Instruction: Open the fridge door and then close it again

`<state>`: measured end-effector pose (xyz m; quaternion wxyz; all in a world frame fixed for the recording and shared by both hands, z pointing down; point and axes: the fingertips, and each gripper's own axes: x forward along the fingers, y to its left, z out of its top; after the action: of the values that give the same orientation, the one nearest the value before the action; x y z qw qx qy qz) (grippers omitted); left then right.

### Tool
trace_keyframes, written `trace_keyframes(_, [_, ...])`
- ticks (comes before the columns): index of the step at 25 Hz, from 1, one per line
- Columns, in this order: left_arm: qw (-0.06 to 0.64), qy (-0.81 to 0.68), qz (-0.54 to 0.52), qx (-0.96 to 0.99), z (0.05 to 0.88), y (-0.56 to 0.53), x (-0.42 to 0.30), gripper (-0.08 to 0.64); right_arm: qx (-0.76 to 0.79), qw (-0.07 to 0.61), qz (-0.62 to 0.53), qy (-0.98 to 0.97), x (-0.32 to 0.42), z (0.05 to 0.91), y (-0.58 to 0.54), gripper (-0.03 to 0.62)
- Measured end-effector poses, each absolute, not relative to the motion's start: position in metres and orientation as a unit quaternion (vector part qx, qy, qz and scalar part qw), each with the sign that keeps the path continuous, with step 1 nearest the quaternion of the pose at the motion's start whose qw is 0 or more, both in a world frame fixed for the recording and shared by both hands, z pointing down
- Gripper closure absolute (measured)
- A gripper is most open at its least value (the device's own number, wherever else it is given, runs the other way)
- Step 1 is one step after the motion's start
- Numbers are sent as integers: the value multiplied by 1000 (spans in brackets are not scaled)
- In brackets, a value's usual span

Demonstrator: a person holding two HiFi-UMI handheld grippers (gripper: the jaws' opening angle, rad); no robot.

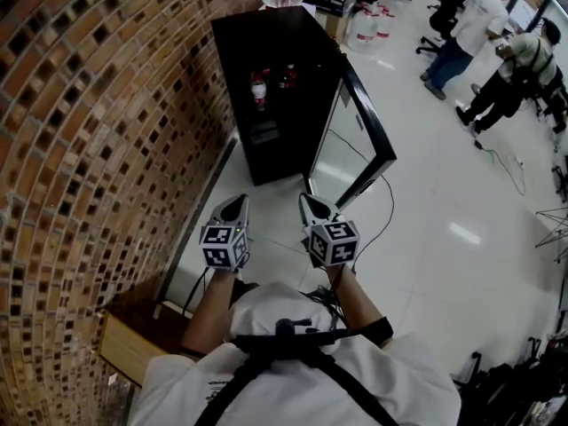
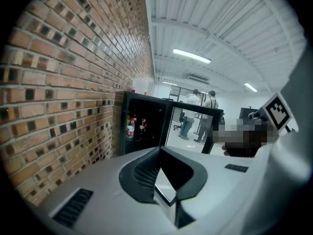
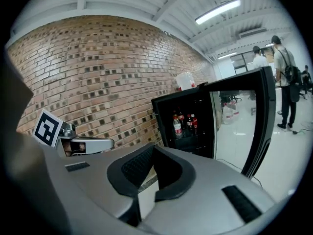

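Observation:
A black fridge (image 1: 284, 69) stands against the brick wall, a short way ahead of me. Its glass door (image 1: 353, 140) hangs open, swung out to the right. Bottles (image 1: 259, 88) show on a shelf inside. My left gripper (image 1: 234, 204) and right gripper (image 1: 312, 206) are held side by side in front of the fridge, apart from it, both shut and empty. In the left gripper view the shut jaws frame the fridge (image 2: 139, 124) and door (image 2: 191, 127). The right gripper view shows the fridge (image 3: 188, 124) and its door (image 3: 259, 116) beyond shut jaws.
A brick wall (image 1: 98, 114) runs along the left. A wooden box (image 1: 133, 344) sits low beside me by the wall. Water jugs (image 1: 366, 27) and standing people (image 1: 497, 60) are at the back right. A cable (image 1: 510, 171) trails over the white floor.

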<state>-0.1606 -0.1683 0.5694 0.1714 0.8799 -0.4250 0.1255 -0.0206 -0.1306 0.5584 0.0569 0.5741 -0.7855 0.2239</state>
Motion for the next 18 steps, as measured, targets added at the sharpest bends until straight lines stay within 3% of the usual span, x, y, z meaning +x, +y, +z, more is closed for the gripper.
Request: trace_keyframes(18, [176, -413, 131, 884, 578, -174, -148, 560, 580, 61, 239, -776, -9, 569, -135, 586])
